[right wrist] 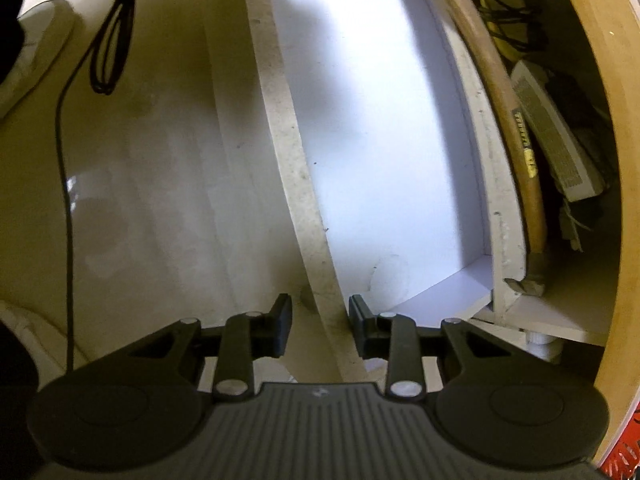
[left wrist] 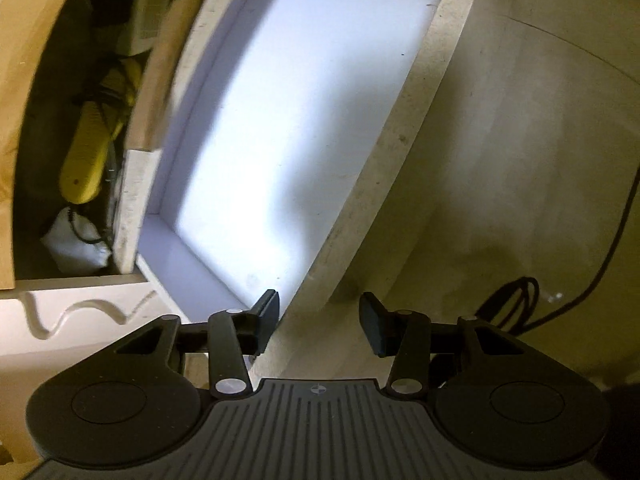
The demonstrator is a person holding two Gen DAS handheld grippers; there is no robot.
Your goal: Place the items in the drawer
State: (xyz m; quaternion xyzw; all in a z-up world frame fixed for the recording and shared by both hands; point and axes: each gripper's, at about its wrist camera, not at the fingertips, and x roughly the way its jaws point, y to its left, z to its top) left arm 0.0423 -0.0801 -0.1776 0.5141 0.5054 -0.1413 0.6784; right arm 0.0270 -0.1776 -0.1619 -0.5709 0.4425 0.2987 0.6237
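This looks like a room in a home, maybe a bedroom or a storage corner. A white drawer is pulled out low over a pale floor. Behind it, inside a wooden frame, odd things are tucked away: a wooden handle, a grey box, something yellow and a white bag. A black cable runs loose across the floor.
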